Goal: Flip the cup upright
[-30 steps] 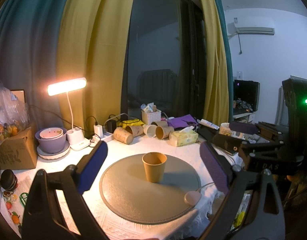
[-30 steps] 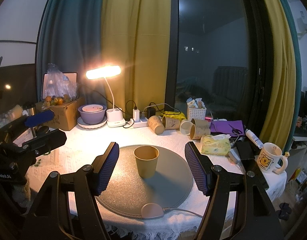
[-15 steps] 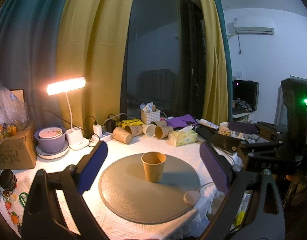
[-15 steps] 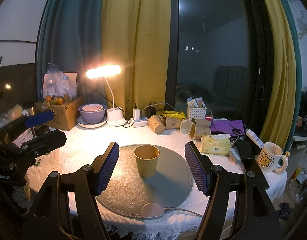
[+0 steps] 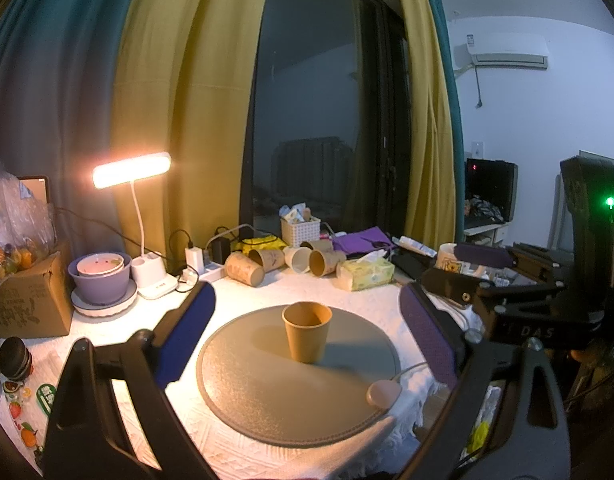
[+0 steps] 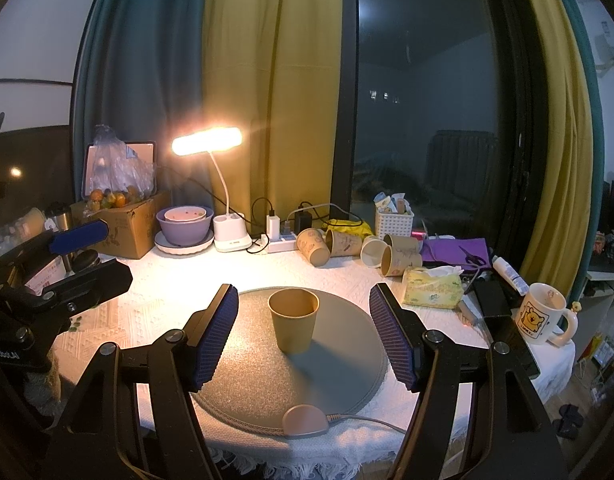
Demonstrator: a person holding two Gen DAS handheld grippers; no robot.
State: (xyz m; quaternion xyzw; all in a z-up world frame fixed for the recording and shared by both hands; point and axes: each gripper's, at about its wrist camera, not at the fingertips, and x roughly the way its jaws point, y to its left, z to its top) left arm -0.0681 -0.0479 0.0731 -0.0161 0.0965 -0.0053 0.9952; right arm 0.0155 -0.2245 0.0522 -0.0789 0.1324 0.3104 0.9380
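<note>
Fingers (image 6: 217, 340) spread wide, flanking upright cup (image 6: 293, 324)

**Warm lamp glow in a dim room**

A lit desk lamp (image 6: 206, 141) throws warm light over the white tablecloth (image 6: 159, 300) and blooms with glare. The paper cup (image 6: 293, 319) casts a shadow toward the lower right. The window (image 6: 427, 120) is dark. Fisheye distortion bends the curtains, and the corners vignette to black.
</note>
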